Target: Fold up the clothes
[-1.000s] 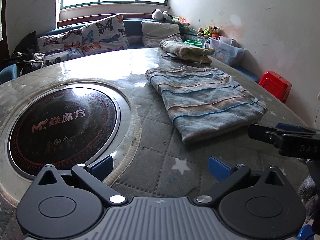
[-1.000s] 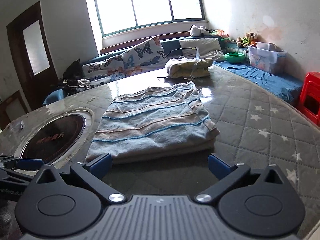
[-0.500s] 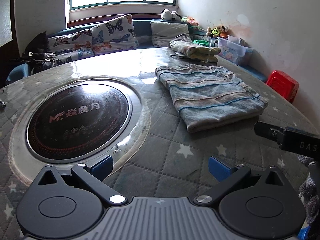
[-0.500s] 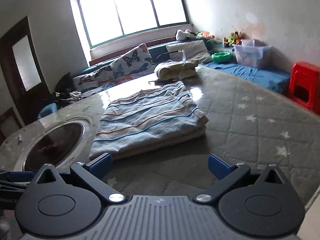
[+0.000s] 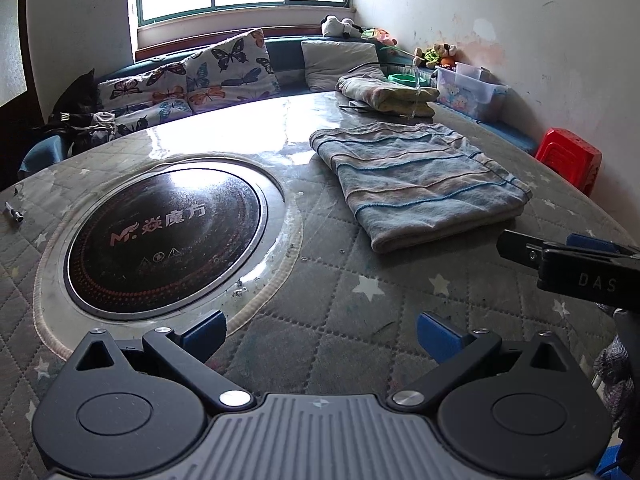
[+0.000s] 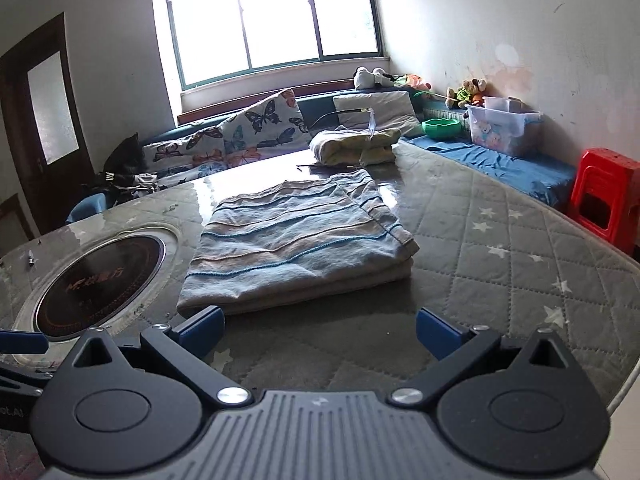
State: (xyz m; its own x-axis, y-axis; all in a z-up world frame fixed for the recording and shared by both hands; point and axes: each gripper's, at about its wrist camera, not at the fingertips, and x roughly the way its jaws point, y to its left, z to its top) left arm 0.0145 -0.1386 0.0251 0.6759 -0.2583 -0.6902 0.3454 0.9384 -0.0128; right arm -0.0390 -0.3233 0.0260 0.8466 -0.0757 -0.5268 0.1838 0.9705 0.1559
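Left wrist: left gripper (image 5: 320,332) jaws apart, empty; folded striped garment (image 5: 416,180) on quilted surface (image 5: 320,280), near hotplate (image 5: 164,236).
Right wrist: right gripper (image 6: 320,330) jaws apart, empty. Risk: a shallow pinch lifts only the top layer, undoing the fold.

Right tongs (image 5: 576,264) cut off by the frame edge.

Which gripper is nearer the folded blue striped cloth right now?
Right. The right gripper sits open just before the folded blue striped cloth's near edge; the left gripper is open farther off, beside the round black cooktop.
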